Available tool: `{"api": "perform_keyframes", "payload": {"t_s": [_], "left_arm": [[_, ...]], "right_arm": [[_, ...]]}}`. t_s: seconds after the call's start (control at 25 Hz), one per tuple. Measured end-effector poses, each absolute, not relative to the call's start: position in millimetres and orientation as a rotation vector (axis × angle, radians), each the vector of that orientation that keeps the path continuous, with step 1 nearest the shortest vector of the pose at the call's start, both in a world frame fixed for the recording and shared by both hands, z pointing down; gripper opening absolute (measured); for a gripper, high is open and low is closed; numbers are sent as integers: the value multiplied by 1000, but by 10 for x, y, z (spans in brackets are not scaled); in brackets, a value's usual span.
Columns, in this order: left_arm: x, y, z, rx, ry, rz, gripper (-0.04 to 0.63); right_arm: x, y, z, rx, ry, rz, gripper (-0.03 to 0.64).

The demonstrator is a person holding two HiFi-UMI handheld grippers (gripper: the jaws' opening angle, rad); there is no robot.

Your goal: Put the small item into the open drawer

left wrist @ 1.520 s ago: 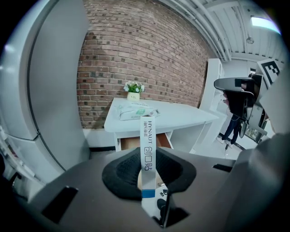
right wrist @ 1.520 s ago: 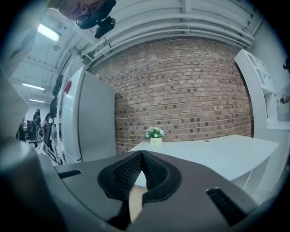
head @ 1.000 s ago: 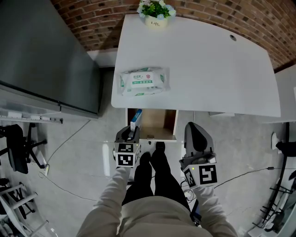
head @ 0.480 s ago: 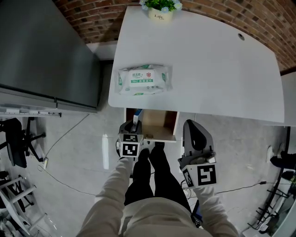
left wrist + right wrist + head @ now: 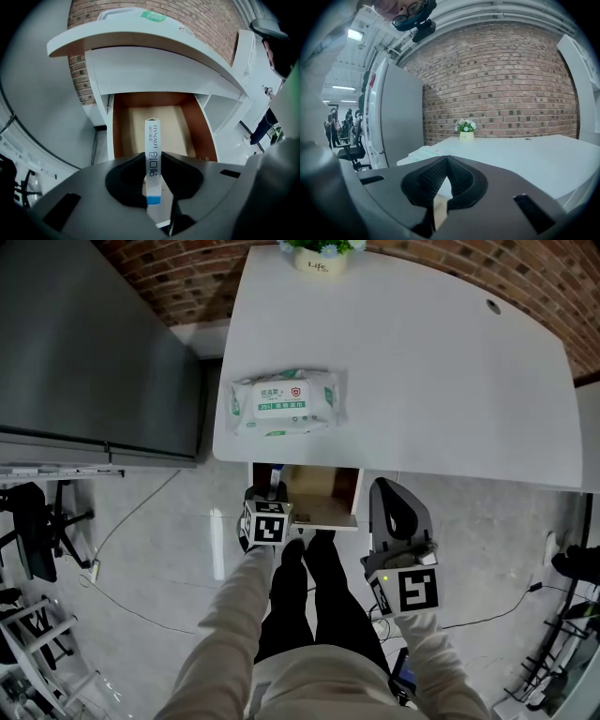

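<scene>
A slim white box with a blue end (image 5: 153, 140) stands upright between the jaws of my left gripper (image 5: 152, 158), which is shut on it. The gripper points steeply down over the front left part of the open drawer (image 5: 176, 126), a wooden-floored drawer under the white desk. In the head view the left gripper (image 5: 271, 489) is at the drawer's (image 5: 328, 495) front left corner, with the box (image 5: 273, 471) poking past it. My right gripper (image 5: 385, 487) hangs to the right of the drawer; its jaws (image 5: 446, 159) meet with nothing between them.
The white desk (image 5: 422, 362) carries a pack of wet wipes (image 5: 284, 402) near its left edge and a small flower pot (image 5: 321, 254) at the back. A grey cabinet (image 5: 94, 343) stands to the left. The person's dark legs (image 5: 309, 606) are right before the drawer.
My left gripper has sunk towards the drawer with the box still in its jaws. The right gripper has shifted only slightly.
</scene>
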State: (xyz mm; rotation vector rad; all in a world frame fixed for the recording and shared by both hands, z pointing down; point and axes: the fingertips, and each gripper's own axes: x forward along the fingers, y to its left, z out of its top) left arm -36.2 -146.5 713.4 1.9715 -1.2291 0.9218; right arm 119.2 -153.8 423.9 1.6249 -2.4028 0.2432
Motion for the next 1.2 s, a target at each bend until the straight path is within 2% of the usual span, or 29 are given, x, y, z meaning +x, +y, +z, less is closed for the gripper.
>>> {"api": "perform_keyframes", "payload": {"t_s": [1.2], "left_arm": [[-382, -1442, 7865, 1761, -1201, 1067, 95]], "right_arm": [[1100, -1629, 4485, 1536, -2413, 270, 26]]}}
